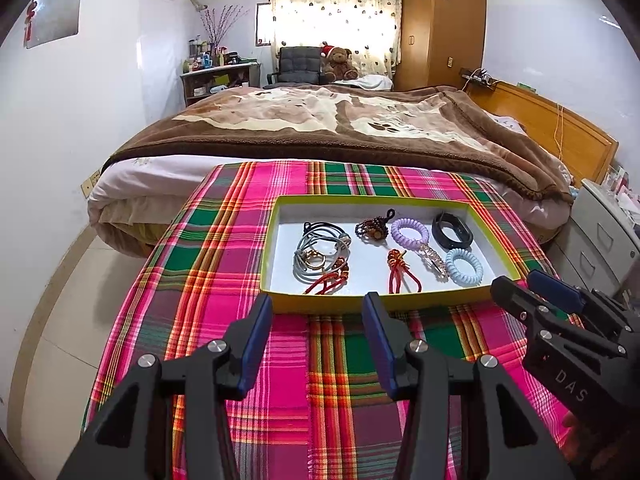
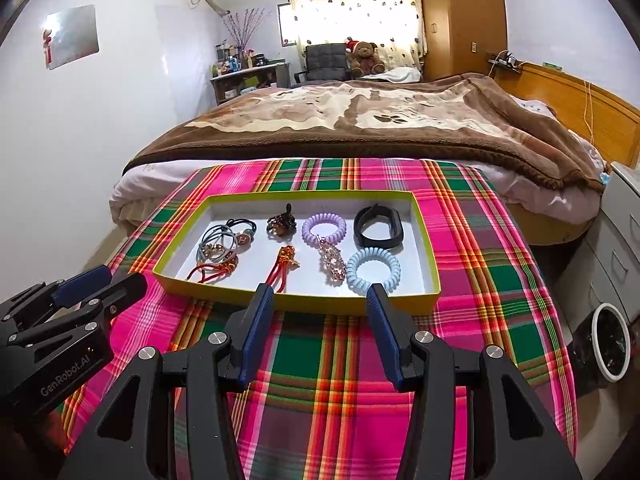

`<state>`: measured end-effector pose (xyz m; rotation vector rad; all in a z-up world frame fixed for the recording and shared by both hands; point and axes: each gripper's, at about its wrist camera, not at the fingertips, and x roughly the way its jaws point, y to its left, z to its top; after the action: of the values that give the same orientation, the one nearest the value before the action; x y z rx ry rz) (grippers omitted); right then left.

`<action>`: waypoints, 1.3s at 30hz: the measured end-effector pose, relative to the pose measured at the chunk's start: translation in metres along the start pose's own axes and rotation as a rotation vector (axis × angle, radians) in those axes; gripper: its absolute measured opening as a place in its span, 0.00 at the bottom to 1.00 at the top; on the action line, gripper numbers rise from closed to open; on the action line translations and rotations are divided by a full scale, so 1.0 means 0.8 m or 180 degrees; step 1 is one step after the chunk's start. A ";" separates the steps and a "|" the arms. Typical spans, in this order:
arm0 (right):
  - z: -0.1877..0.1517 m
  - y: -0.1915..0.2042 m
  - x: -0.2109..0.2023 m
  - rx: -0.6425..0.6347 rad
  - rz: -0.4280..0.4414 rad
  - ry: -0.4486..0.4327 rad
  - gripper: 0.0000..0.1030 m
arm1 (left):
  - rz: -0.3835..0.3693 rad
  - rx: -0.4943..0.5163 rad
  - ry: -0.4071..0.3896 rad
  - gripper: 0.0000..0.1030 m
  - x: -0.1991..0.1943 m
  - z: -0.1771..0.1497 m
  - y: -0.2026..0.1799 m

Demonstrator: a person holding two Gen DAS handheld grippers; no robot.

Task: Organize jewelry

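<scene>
A shallow yellow-rimmed tray [image 1: 332, 304] [image 2: 304, 303] with a white floor sits on the plaid cloth. In it lie grey hair ties [image 1: 316, 258] [image 2: 216, 246], a brown bead bracelet [image 1: 374, 232] [image 2: 282, 224], a purple coil tie [image 1: 408, 230] [image 2: 324, 229], a black band [image 1: 452, 234] [image 2: 378, 226], a light blue coil tie [image 1: 465, 265] [image 2: 373, 270], a crystal clip [image 2: 332, 262] and red cords [image 1: 400, 272] [image 2: 282, 268]. My left gripper [image 1: 318, 308] is open and empty, just short of the tray's near rim. My right gripper [image 2: 320, 300] is open and empty at the near rim.
The plaid cloth [image 1: 280, 380] covers a small table set against a bed with a brown blanket [image 1: 320, 128]. A white drawer unit [image 2: 624, 240] and a bin [image 2: 610, 342] stand to the right. The right gripper's body shows in the left wrist view [image 1: 568, 320].
</scene>
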<state>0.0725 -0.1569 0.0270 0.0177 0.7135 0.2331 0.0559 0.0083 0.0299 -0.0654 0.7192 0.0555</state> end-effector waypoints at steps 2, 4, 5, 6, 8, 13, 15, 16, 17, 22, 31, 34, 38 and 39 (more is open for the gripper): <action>0.000 0.000 0.000 -0.0005 -0.0002 -0.0004 0.47 | -0.0005 0.0002 -0.0008 0.47 0.000 0.000 0.000; -0.001 0.000 0.000 -0.0006 -0.0007 -0.0002 0.47 | -0.0014 -0.0005 -0.0007 0.47 0.000 0.000 0.001; -0.001 0.001 0.000 -0.0006 -0.0007 0.0002 0.47 | -0.0011 -0.0008 -0.0012 0.47 -0.001 -0.001 0.001; -0.001 0.001 0.001 -0.0004 -0.0005 0.0007 0.47 | -0.0011 -0.0010 -0.0014 0.47 -0.001 -0.001 0.001; -0.001 0.001 0.001 -0.0003 -0.0006 0.0010 0.47 | -0.0016 -0.0022 -0.0013 0.47 -0.001 -0.001 0.002; -0.002 0.002 0.001 0.0000 -0.0003 0.0003 0.47 | -0.0011 -0.0038 -0.0005 0.47 -0.001 -0.002 0.003; -0.002 0.002 0.001 -0.0003 -0.0004 0.0009 0.47 | -0.0007 -0.0038 -0.0008 0.47 -0.001 -0.002 0.004; -0.002 0.003 0.001 -0.0005 -0.0001 0.0011 0.47 | -0.0004 -0.0042 -0.0003 0.47 -0.001 -0.002 0.003; -0.002 0.003 0.001 -0.0012 0.0002 0.0013 0.47 | -0.0005 -0.0042 -0.0007 0.47 -0.001 -0.002 0.003; -0.002 0.005 0.001 -0.0011 0.0000 0.0016 0.47 | 0.0003 -0.0044 -0.0008 0.47 0.000 -0.001 0.003; -0.003 0.005 0.002 -0.0010 0.0001 0.0026 0.47 | 0.0005 -0.0048 -0.0006 0.47 -0.001 -0.001 0.003; -0.003 0.004 0.002 -0.0010 0.0001 0.0021 0.47 | 0.0003 -0.0054 0.0001 0.47 -0.002 -0.001 0.003; -0.003 0.004 0.002 -0.0007 0.0003 0.0023 0.47 | 0.0010 -0.0059 0.0003 0.47 -0.002 -0.001 0.004; -0.003 0.004 0.002 -0.0004 -0.0003 0.0028 0.47 | 0.0011 -0.0056 0.0001 0.47 -0.002 -0.001 0.004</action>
<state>0.0712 -0.1535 0.0245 0.0151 0.7222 0.2330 0.0541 0.0112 0.0304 -0.0811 0.7191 0.0652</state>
